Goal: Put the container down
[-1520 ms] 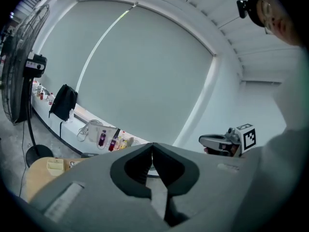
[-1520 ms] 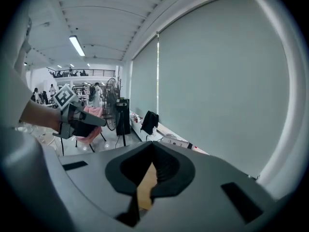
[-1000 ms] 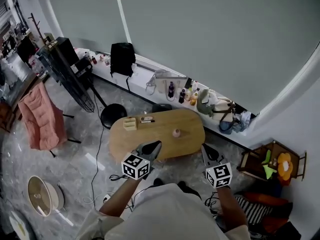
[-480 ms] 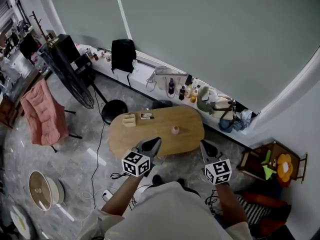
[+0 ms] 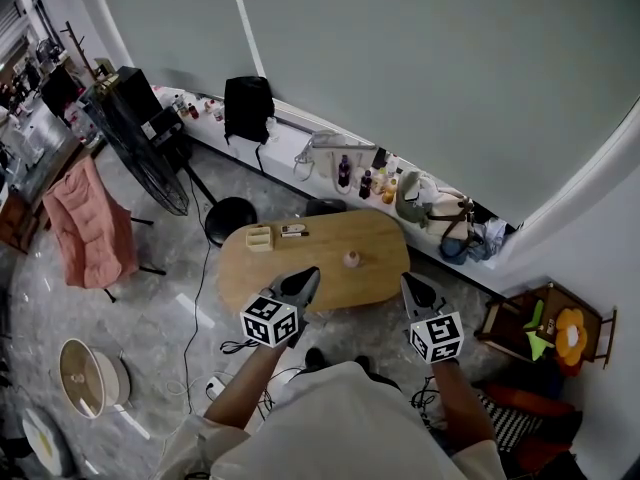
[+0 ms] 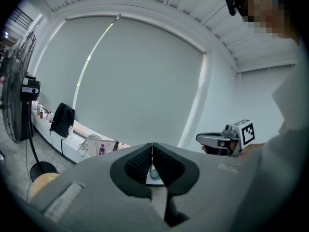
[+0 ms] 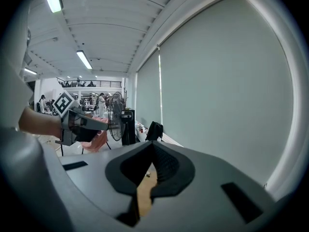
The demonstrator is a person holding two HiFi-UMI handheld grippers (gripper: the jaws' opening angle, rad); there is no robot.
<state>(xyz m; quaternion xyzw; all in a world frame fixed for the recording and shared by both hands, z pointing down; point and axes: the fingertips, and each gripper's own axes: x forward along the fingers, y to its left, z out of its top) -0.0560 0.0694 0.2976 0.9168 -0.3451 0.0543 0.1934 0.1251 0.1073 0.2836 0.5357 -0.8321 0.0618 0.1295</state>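
A small pink container (image 5: 351,259) stands upright on the oval wooden table (image 5: 318,273), right of its middle, and neither gripper touches it. My left gripper (image 5: 307,277) hovers over the table's near edge, jaws shut and empty. My right gripper (image 5: 409,284) hangs just off the table's near right end, also shut on nothing. In the left gripper view the pads (image 6: 145,161) meet, and the right gripper (image 6: 223,139) shows beyond them. The right gripper view shows closed pads (image 7: 163,164), the left gripper (image 7: 79,125) to the side, and a strip of table (image 7: 143,193) below.
A wooden box (image 5: 259,238) and a small dark-tipped item (image 5: 294,231) lie at the table's far left. A black stool (image 5: 228,223), a big fan (image 5: 135,133) and a pink-draped chair (image 5: 85,230) stand to the left. Bottles and bags line the window ledge (image 5: 370,183). A wooden rack (image 5: 545,328) stands at right.
Both grippers have crept slightly up the head view toward the table, still shut. The container has not moved.
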